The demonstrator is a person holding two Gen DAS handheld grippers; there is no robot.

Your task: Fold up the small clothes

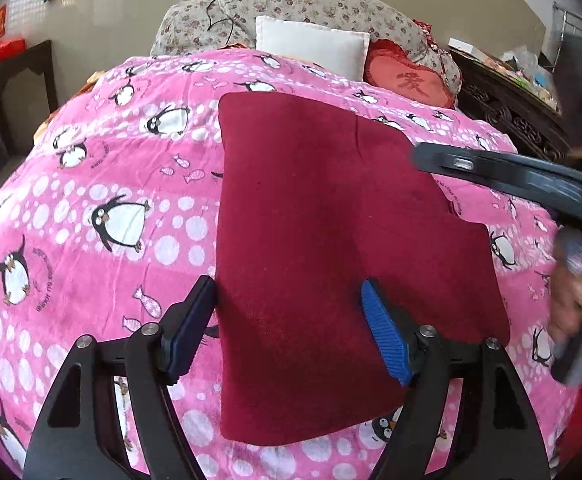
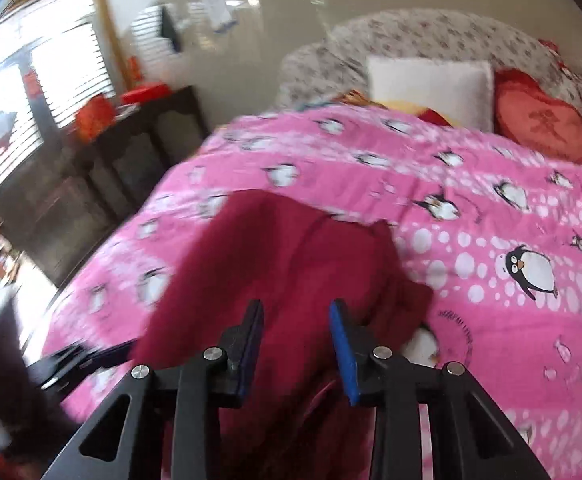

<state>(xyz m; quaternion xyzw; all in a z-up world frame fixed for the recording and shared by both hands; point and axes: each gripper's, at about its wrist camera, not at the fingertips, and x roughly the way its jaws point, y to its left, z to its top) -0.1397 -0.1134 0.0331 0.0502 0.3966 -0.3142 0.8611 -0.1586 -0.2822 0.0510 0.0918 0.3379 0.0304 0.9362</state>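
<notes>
A dark red garment lies flat and partly folded on the pink penguin bedspread. My left gripper is open just above the garment's near part, its fingers astride the left edge. The right gripper's black arm reaches in from the right over the garment's right edge. In the right wrist view, which is blurred, my right gripper is open over the red garment, with nothing between the fingers. The left gripper's tip shows at the left edge of the bedspread.
A white pillow, a red heart cushion and a floral quilt sit at the bed's far end. A dark carved cabinet stands to the right, a dark table to the left. A window is at the left.
</notes>
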